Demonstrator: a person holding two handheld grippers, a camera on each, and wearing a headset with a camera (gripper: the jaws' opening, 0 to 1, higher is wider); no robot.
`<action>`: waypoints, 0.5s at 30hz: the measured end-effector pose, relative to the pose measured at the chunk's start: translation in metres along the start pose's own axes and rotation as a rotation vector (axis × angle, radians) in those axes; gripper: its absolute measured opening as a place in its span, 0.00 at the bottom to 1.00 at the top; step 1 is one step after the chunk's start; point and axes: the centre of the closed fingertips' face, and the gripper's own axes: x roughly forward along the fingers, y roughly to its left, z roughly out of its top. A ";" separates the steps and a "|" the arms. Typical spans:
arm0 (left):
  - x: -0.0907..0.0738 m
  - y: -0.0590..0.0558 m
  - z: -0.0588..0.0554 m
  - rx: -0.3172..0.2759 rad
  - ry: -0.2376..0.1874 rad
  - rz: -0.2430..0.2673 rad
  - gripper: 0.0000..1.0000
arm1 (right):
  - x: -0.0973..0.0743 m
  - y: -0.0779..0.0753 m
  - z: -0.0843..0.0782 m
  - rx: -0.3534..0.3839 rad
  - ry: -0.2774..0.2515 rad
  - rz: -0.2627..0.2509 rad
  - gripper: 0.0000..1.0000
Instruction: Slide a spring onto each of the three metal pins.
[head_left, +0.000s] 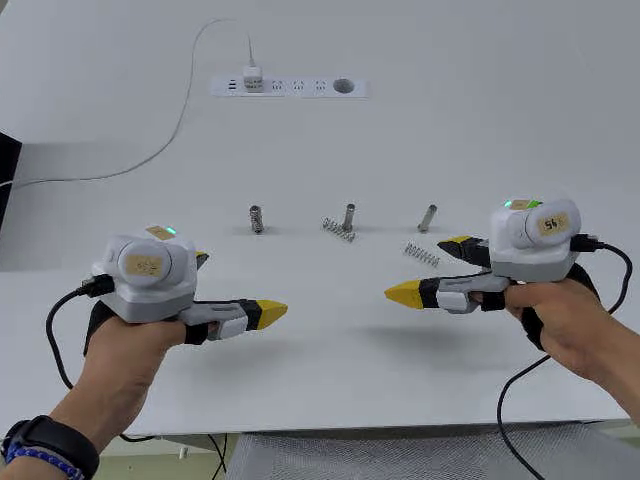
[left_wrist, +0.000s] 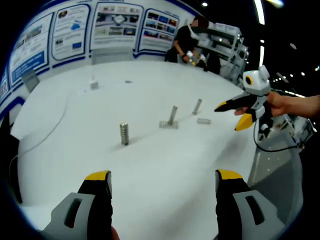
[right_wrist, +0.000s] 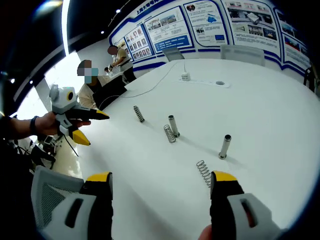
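Loose spring (right_wrist: 203, 172) lies lower centre, just ahead of the right hand-held gripper (right_wrist: 161, 177) (jaws apart); left hand-held gripper (left_wrist: 159, 175) also apart.

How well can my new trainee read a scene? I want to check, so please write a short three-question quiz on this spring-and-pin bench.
1. True or false: all three upright silver metal pins already carry a spring.
2. How many loose coiled wire springs lie on the white table?
3. The left gripper's yellow-tipped fingers are: A open and empty; B shut on a spring; C shut on a pin.
Key: 1 false, the leftmost alone carries one; 2 two; 3 A.
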 end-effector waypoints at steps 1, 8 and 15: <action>0.001 -0.001 0.000 0.001 0.002 -0.003 0.87 | -0.002 -0.001 -0.003 0.003 0.002 -0.003 0.82; 0.009 -0.009 0.003 0.015 0.010 -0.018 0.87 | -0.013 -0.012 -0.010 0.028 -0.010 -0.030 0.82; 0.017 -0.018 0.007 0.028 0.017 -0.032 0.87 | -0.020 -0.016 -0.015 0.037 -0.013 -0.039 0.82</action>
